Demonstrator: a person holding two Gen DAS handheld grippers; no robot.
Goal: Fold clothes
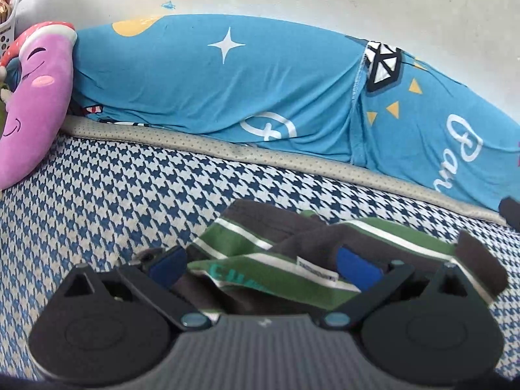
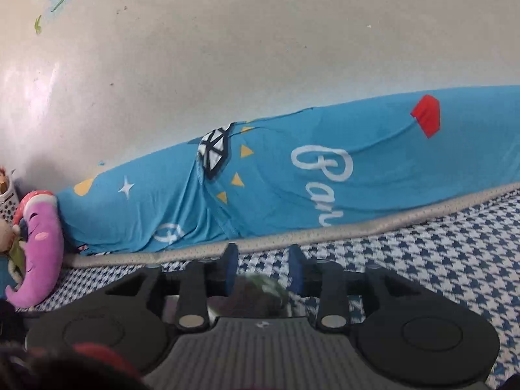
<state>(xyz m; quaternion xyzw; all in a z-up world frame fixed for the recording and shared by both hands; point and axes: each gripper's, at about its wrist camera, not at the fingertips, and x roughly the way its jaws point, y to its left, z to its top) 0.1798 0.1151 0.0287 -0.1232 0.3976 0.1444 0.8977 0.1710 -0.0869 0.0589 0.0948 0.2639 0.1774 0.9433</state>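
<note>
A brown garment with green and white stripes (image 1: 279,260) lies bunched on the blue-and-white houndstooth bed cover (image 1: 97,201). My left gripper (image 1: 261,265) stands wide over it, and its blue pads (image 1: 165,266) sit far apart on either side of the cloth. One brown end drapes over the right finger. In the right wrist view my right gripper (image 2: 263,268) is partly open, with the cover showing between its pads (image 2: 231,269). A blurred bit of the green and brown garment (image 2: 260,292) sits low behind the pads, and they are not pressing on it.
A long blue printed bolster (image 1: 211,81) lies along the white wall behind a beige mattress edge (image 1: 227,149). A pink moon-shaped plush (image 1: 35,97) leans at the left, beside a white basket (image 1: 8,26). Houndstooth cover stretches to the right (image 2: 438,260).
</note>
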